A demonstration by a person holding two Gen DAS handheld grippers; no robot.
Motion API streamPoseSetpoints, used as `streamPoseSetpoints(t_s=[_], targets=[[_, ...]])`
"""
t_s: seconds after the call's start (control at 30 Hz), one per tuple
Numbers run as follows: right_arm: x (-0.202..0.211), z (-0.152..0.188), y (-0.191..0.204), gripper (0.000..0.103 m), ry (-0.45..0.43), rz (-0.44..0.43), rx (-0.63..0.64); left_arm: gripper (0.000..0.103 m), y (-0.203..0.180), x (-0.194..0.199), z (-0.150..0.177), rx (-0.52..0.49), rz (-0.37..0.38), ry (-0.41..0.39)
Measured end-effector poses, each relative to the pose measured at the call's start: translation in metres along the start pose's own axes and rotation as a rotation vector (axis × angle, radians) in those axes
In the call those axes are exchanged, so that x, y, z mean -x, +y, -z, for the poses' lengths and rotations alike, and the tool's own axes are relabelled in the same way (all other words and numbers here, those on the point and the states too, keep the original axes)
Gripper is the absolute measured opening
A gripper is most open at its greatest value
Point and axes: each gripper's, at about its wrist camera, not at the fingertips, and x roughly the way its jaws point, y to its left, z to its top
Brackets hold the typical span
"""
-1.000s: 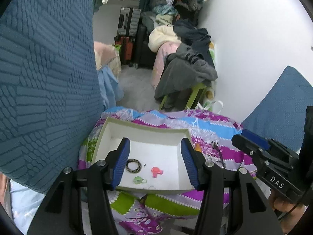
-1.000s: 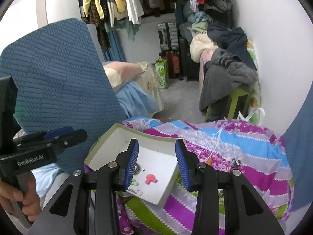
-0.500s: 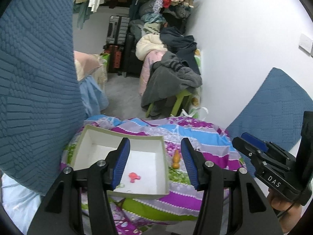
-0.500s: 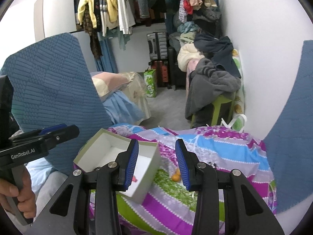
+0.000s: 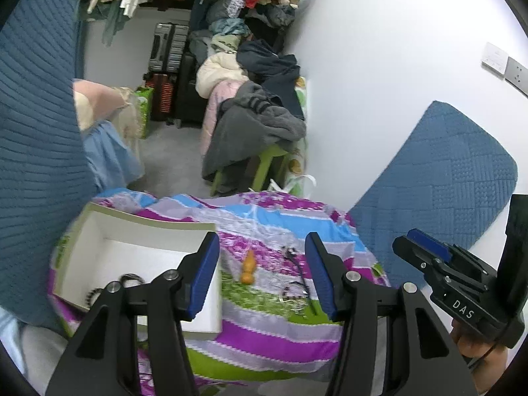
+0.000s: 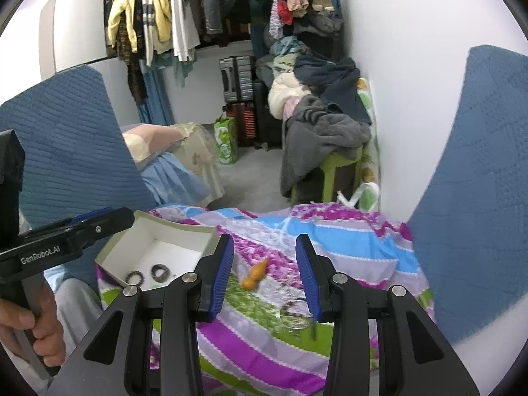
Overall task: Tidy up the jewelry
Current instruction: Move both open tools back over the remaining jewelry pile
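Cluttered with hanging clothes, suitcases and a heap of garments on a green stool [image 6: 333,168], the room has a surface draped in a striped purple, blue and green cloth [image 6: 346,241]. On that cloth, at the left, sits a shallow white box [image 6: 158,247] with two dark beaded bracelets [image 6: 160,272] lying in it. Just beside the box on the cloth lies a small orange gourd-shaped piece [image 6: 254,275], and further right a tangle of thin chain jewelry [image 6: 293,312].

Both tools hover above the cloth, apart from everything. The left hand-held gripper [image 5: 260,274] has its blue pads parted with nothing between them, the orange piece showing through the gap. The right hand-held gripper [image 6: 265,275] stands a little narrower, likewise empty. Blue quilted cushions [image 6: 475,198] lean against the white wall.
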Motion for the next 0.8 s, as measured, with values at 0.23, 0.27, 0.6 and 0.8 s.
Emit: streamPoseSetpoints(t_s=[0.23, 0.27, 0.6, 0.8], targets=[[-0.01, 0.028, -0.029, 0.036, 0.035, 0.028, -0.043, 0.05, -0.025, -0.037, 0.019, -0.035, 0.044, 0.078], [-0.015, 0.034, -0.032, 0.036, 0.049, 0.028, -0.05, 0.046, -0.027, -0.047, 0.023, -0.031, 0.045, 0.104], [-0.081, 0.093, -0.061, 0.036, 0.224, -0.032, -0.117, 0.045, -0.037, -0.118, 0.06, -0.053, 0.001, 0.252], [-0.12, 0.109, -0.073, 0.029, 0.298, -0.066, -0.144, 0.045, -0.034, -0.158, 0.073, -0.046, -0.042, 0.311]])
